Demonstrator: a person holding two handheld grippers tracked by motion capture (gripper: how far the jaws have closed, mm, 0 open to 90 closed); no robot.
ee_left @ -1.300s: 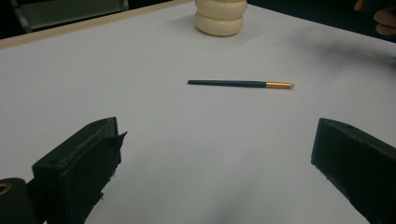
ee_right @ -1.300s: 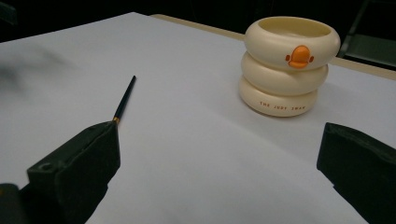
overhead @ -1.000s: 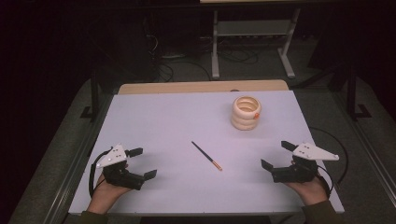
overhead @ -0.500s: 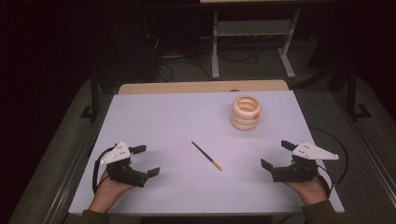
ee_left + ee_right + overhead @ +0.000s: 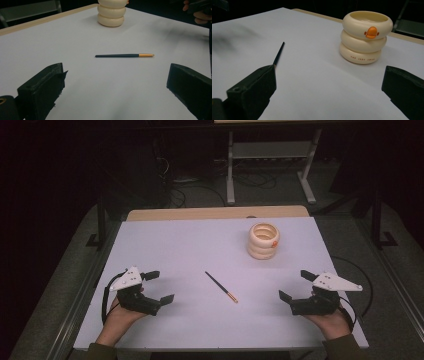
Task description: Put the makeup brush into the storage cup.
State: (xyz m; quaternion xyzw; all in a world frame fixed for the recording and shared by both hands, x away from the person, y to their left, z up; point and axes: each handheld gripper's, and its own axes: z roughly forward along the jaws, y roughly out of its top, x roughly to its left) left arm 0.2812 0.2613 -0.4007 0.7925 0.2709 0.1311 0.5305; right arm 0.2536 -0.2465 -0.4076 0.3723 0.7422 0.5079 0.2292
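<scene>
White table [image 5: 165, 245], wood strip along far edge; dark room, metal stand [image 5: 270, 165] and cables on floor behind. Pen [image 5: 221, 286] flat mid-table between grippers. Cream cup [image 5: 263, 240] far right. Left gripper [image 5: 157, 287] jaws wide, empty. Right gripper [image 5: 295, 286] same.

A slim dark pencil [image 5: 221, 286] with an orange end lies flat mid-table.
</scene>
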